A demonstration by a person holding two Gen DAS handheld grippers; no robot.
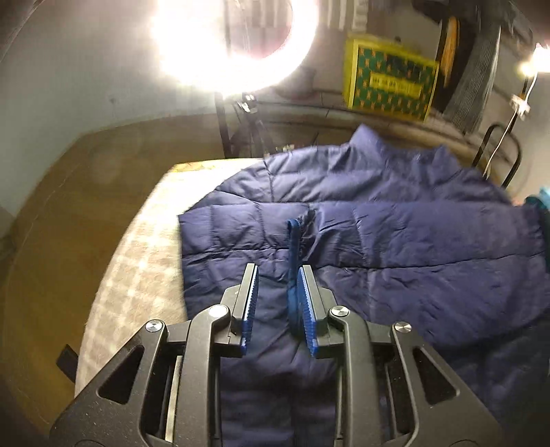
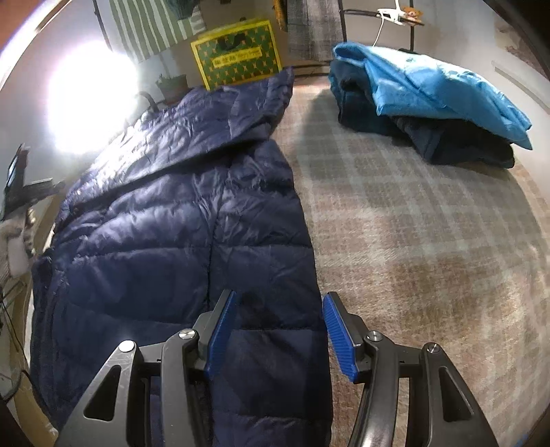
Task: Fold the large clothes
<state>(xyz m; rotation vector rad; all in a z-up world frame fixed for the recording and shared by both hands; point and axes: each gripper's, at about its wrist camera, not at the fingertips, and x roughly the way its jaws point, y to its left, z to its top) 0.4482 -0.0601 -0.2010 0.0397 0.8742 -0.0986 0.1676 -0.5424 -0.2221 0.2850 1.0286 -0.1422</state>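
Across the middle of both frames, a quilted navy jacket [image 1: 361, 220] lies on a plaid bed [image 2: 412, 223]. Left gripper [image 1: 278, 285] narrowly parted over a blue loop [image 1: 293, 261]; right gripper [image 2: 280, 311] wide over the hem.

Yellow-green patterned box [image 2: 236, 55]: one yellow label strip with dark characters, too blurred to read. No other text, brand or number legible.

- Setting is looking like a home bedroom: plaid blanket [image 2: 412, 220] is covering a bed with a metal rail [image 2: 378, 13].
- Folded jackets [image 2: 429, 99] are lying on it; patterned storage box [image 2: 237, 51] is standing behind.
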